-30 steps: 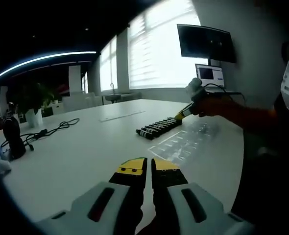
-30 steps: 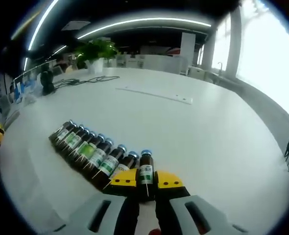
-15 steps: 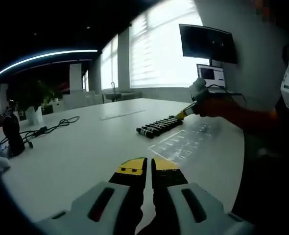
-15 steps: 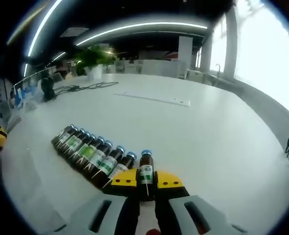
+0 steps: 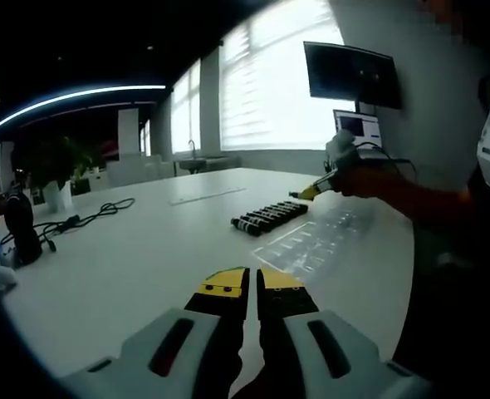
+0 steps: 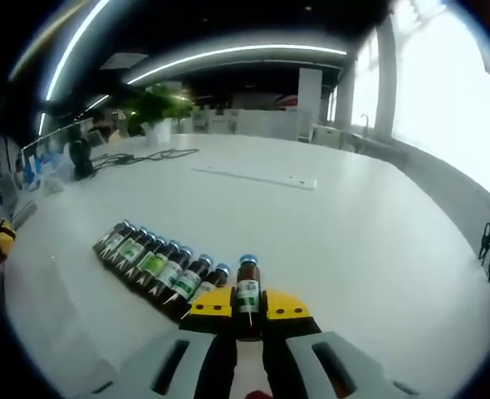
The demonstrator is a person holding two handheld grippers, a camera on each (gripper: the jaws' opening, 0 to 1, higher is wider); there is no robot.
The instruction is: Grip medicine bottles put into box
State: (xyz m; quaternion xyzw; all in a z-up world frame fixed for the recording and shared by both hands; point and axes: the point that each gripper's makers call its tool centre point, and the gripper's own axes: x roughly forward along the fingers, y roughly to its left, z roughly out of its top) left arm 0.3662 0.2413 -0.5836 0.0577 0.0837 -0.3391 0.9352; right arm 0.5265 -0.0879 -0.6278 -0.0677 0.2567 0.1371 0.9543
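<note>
My right gripper (image 6: 247,306) is shut on a brown medicine bottle (image 6: 247,293) with a blue cap and green-white label, held above the white table (image 6: 353,249). Below and to its left lies a row of several like bottles (image 6: 155,266), side by side. In the left gripper view the same row (image 5: 270,215) lies across the table, and the right gripper (image 5: 310,193) hangs just above its far end, held by a person's hand. A clear plastic box tray (image 5: 311,239) lies flat beside the row. My left gripper (image 5: 252,288) is shut and empty, low over the near table.
Black cables (image 5: 87,218) and a potted plant (image 5: 56,179) sit at the table's far left, with a dark stand (image 5: 19,233) beside them. A laptop (image 5: 357,130) and wall monitor (image 5: 349,73) lie behind the right hand. A long flat strip (image 6: 257,174) lies mid-table.
My right gripper has lifted the held bottle up and away from the row, which looks smaller and lower now. The left gripper has stayed still.
</note>
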